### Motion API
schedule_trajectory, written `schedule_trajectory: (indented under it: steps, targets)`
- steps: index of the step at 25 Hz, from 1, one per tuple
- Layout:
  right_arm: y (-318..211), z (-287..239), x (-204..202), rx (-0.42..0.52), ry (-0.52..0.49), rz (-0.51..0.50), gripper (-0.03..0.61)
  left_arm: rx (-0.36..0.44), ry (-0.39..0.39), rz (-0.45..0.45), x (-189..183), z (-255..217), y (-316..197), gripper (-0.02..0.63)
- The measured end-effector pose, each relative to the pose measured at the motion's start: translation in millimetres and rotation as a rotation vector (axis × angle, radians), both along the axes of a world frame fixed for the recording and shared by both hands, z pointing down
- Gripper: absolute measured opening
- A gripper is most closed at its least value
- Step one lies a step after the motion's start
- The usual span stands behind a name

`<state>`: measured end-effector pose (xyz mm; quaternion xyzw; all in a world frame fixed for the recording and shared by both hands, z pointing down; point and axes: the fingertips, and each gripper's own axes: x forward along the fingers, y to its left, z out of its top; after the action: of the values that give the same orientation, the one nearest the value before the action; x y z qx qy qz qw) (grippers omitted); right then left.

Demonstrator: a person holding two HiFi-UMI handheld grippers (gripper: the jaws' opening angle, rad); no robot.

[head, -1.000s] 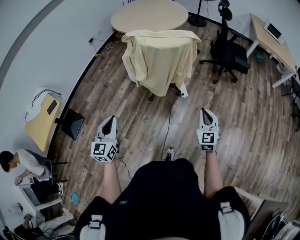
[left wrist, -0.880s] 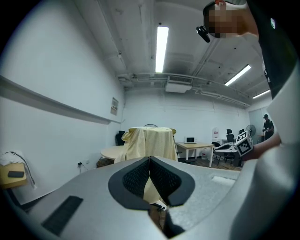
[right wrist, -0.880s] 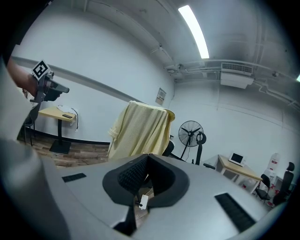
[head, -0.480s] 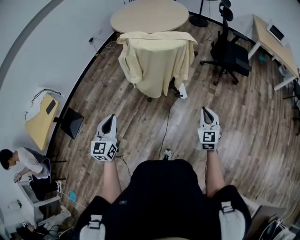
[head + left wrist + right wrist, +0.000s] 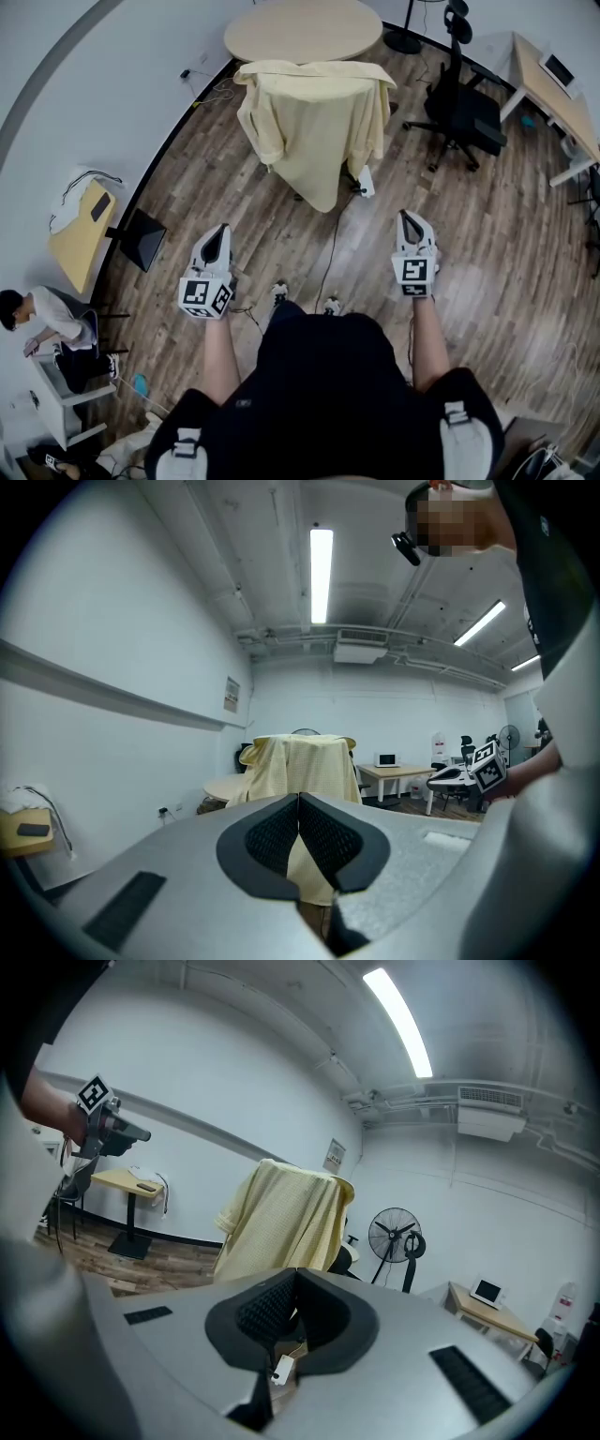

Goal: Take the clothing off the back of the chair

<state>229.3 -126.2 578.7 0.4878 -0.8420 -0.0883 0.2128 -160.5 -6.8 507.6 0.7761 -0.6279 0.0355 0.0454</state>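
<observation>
1. A person stands on a wooden floor (image 5: 487,244), seen from above. They hold 1 gripper in each hand, and both grippers point forward.
2. The left gripper (image 5: 220,234) is at the left of the head view. Its 2 dark ridged jaws are pressed fully together, with nothing between them.
3. The right gripper (image 5: 407,221) is at the right of the head view. Its 2 jaws also meet along their length and hold nothing. A small white tag (image 5: 279,1369) hangs just below them.
4. The yellow shirt (image 5: 314,117) is draped over the back of a chair (image 5: 352,176) straight ahead of the person, well apart from both grippers. The pale fabric covers the whole backrest. 1 short sleeve hangs at the left side and the hem hangs low, so only part of the chair's base shows beneath it.
5. A round table (image 5: 302,28) with a light wood top stands just beyond the chair.
6. A black office chair (image 5: 464,108) sits to the right of the shirt. A desk (image 5: 553,89) stands further right, at the edge of the view.
7. On the left, by the white wall (image 5: 84,103), is a small side table (image 5: 80,234). Another person (image 5: 42,319) sits at the far left edge.
8. A dark cable (image 5: 333,248) runs across the floor from the draped chair toward the person's feet.
9. In the right gripper view, a standing fan (image 5: 394,1234) shows to the right of the shirt.
</observation>
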Motion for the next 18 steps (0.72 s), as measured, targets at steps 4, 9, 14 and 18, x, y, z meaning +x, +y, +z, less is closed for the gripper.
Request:
schedule_trajectory:
  steps: [4,9,14,18]
  targets:
    - [-2.6,-0.7,0.9,-0.011,0.020,0.002,-0.006,0.005,-0.005,0.014,-0.4,-1.2,-7.0,0.002]
    - [-7.7,-2.0,5.8,-0.016,0.032,0.021,-0.006,0.009,-0.008,0.034,-4.4,-3.2,-23.0,0.002]
    - [-19.9,-6.9,5.7,-0.010,0.039,0.037,-0.006,0.012,0.004,0.054,-7.0,-6.1,-47.1,0.002]
    - [-31.8,-13.4,8.1,0.002,0.037,0.063,-0.006,0.019,0.006,0.079,-5.3,-6.9,-68.4,0.002]
